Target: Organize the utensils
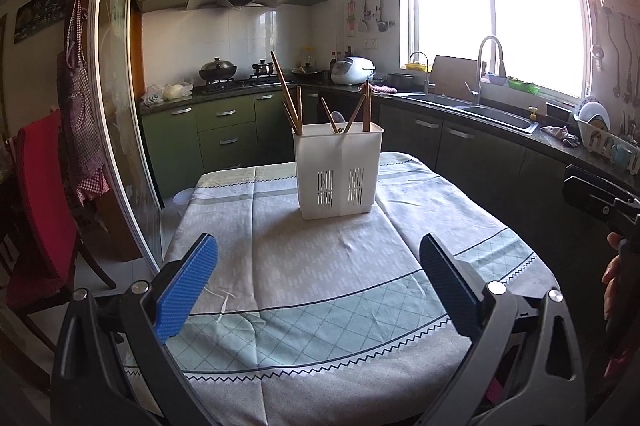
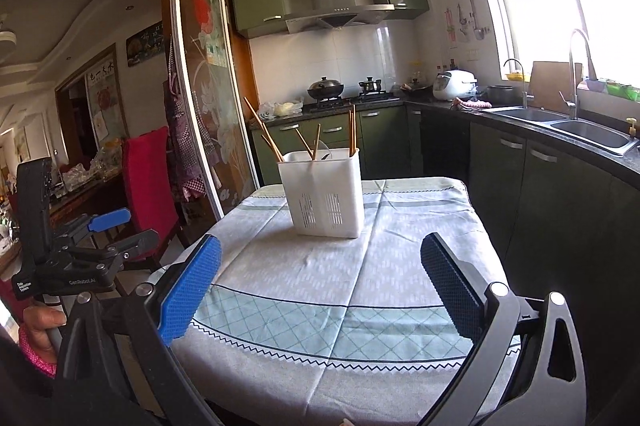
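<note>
While both grippers hover empty, left gripper [image 1: 318, 290] and right gripper [image 2: 320, 288] fingers spread wide, chopsticks [image 1: 294, 106] stand in white utensil caddy [image 1: 338, 172] mid-desk [image 1: 280, 266]. Nothing loose visible; task looks nearly done.

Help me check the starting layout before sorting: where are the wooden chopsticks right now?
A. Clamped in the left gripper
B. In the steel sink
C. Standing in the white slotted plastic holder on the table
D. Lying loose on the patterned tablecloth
C: the wooden chopsticks stick up out of the white slotted plastic holder on the table, while the left gripper and the right gripper are both open and hold nothing.
</note>
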Demonstrator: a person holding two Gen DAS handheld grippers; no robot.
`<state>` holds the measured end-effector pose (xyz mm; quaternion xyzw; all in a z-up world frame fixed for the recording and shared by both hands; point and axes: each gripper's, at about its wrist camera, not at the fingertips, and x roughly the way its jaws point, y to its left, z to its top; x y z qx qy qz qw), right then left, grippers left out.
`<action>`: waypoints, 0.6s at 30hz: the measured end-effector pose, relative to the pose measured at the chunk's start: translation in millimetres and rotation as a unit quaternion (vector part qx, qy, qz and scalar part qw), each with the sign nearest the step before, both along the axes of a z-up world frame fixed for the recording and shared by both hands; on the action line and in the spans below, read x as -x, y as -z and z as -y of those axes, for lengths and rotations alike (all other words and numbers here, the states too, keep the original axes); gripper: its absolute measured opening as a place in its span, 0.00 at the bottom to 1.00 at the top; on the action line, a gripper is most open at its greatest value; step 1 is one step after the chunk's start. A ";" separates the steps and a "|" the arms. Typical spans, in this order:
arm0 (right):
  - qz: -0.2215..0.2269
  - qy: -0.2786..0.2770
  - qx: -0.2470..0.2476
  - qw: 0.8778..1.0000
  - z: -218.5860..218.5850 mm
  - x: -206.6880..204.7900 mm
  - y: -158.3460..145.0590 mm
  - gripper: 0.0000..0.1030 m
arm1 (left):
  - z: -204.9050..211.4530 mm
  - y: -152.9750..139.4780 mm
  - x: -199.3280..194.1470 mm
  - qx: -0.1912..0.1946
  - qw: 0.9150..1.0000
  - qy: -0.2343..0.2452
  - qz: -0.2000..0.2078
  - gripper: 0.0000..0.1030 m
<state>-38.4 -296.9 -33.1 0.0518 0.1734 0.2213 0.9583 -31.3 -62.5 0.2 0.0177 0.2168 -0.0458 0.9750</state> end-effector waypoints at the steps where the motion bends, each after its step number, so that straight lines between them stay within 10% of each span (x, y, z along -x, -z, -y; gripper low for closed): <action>1: 0.000 0.002 0.002 1.000 -0.1 0.8 0.0 0.96 | -1.9 0.5 0.3 0.007 1.000 0.001 -0.001 0.93; 18: 0.011 0.023 0.047 0.999 -14.7 -0.3 -2.4 0.96 | -18.3 8.0 1.6 0.022 0.999 -0.021 -0.011 0.93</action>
